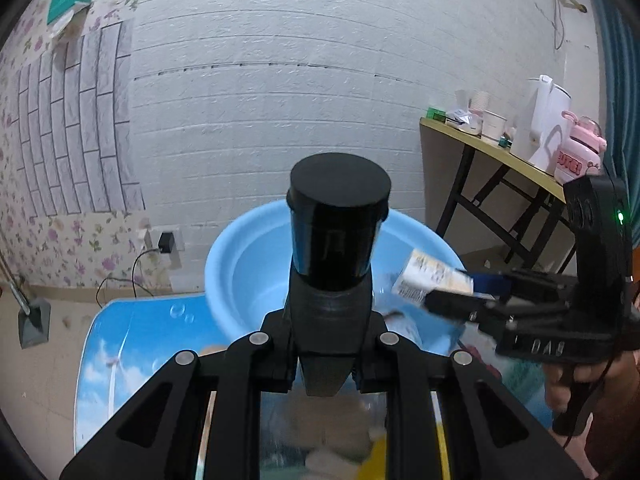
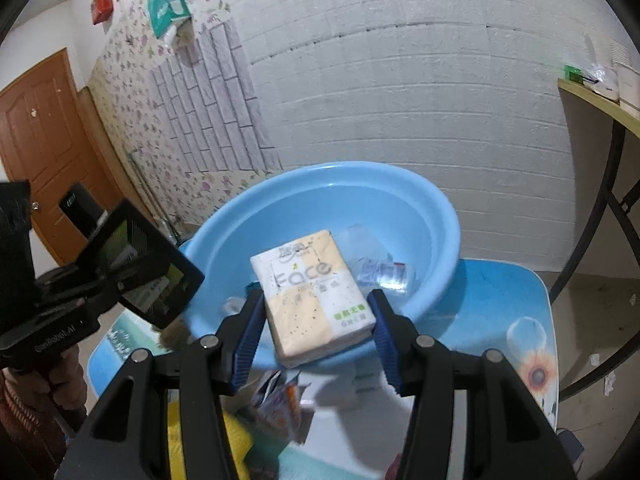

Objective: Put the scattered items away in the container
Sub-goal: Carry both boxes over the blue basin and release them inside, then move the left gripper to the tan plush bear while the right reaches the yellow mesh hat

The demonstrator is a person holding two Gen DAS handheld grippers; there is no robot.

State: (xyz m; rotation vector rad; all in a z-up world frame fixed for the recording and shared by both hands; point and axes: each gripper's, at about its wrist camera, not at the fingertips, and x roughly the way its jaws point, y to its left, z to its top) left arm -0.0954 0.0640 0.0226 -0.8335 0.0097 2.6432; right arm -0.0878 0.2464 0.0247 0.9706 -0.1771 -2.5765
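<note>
The right gripper (image 2: 318, 320) had its blue-padded fingers (image 2: 250, 332) pinching a pack of tissues (image 2: 312, 296) by its two long sides, the pack lying flat with its printed face up, held over the near rim of the light blue basin (image 2: 432, 216). Inside the basin, just beyond the pack, lay a clear plastic wrapper (image 2: 380, 272). Below the gripper, on the table (image 2: 500, 300) with its sky-and-sunflower cover, sat crumpled packets (image 2: 280, 396) and something yellow (image 2: 236, 440).

The left gripper (image 1: 320, 364) had its fingers pressed together on the narrow base of a black cylindrical object (image 1: 336, 220), which stood upright in front of the basin (image 1: 248, 264) and hid part of its middle. To the right, the other gripper carried the tissue pack (image 1: 434, 278) above the basin's right rim. Farther right, a folding table (image 1: 500, 152) against the white brick wall held cups, a white kettle and a pink bottle
</note>
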